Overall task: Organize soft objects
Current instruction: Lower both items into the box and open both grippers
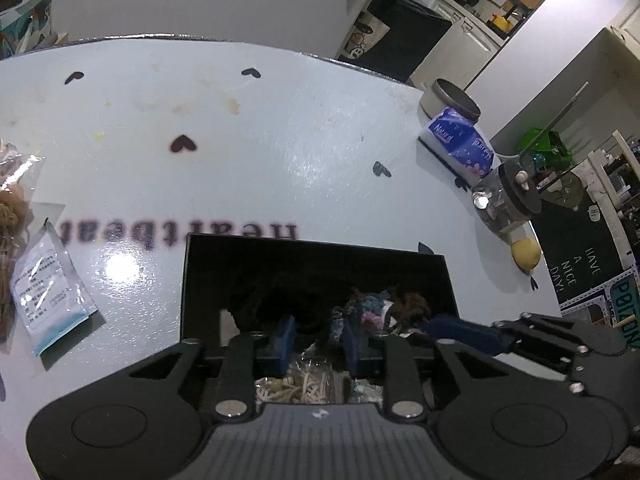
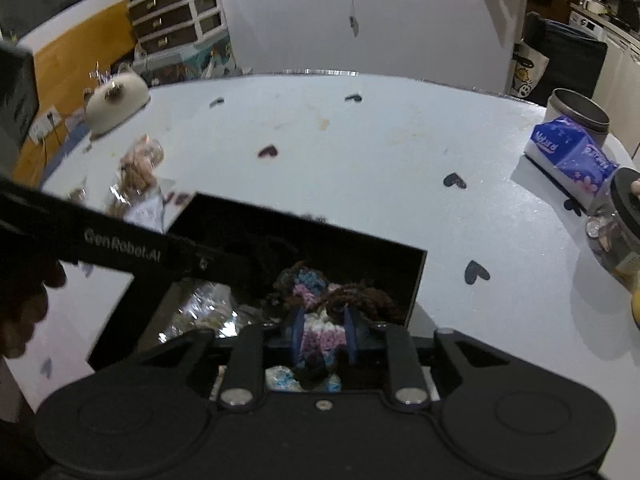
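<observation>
On the white desk [image 2: 400,184] we keep the black box [image 1: 320,264] as the gathering place. Our right gripper [image 2: 322,334] pinches the knitted piece [image 2: 322,332] inside it; our left gripper [image 1: 318,340], pressed nearly together, seems to clamp something dark we cannot identify.

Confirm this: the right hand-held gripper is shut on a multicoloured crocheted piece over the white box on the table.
Wrong colour. The right wrist view shows the right hand-held gripper shut on the crocheted piece over a black box; the table is white.
</observation>
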{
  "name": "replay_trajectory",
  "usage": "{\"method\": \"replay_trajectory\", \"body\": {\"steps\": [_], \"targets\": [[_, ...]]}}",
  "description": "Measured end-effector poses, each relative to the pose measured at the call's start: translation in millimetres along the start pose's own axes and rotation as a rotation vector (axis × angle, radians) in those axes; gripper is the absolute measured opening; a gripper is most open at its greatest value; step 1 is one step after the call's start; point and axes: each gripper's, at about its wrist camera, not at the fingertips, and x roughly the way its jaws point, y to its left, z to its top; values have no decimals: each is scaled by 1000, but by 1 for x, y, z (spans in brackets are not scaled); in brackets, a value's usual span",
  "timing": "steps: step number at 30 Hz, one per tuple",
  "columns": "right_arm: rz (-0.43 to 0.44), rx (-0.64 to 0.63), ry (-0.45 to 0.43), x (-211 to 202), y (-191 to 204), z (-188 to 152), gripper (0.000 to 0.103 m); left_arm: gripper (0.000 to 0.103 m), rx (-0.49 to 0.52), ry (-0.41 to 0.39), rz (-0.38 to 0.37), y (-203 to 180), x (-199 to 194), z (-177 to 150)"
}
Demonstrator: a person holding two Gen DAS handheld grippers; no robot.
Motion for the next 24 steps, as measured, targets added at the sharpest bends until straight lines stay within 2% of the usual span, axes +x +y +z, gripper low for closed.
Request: {"method": "replay_trajectory", "body": {"steps": [5,7,15,17,24], "targets": [[-2,39,-53,-23,-2,2,34,68,-2,-24,3,-2,-14,-7],[-9,53,-73,-31,-2,2,39,75,1,-35,9,-2,-20,-10],[-46,98,-131,-55,-5,-7,48,90,24,-85,37,-3,-44,-24],[-53,102,-144,-60,-4,-11,54,95,32,-104,47,-3,-52,-29],[-73,116,-182,-78,-1,-25,63,103,59,-167,68,-4,-74,-47]]}}
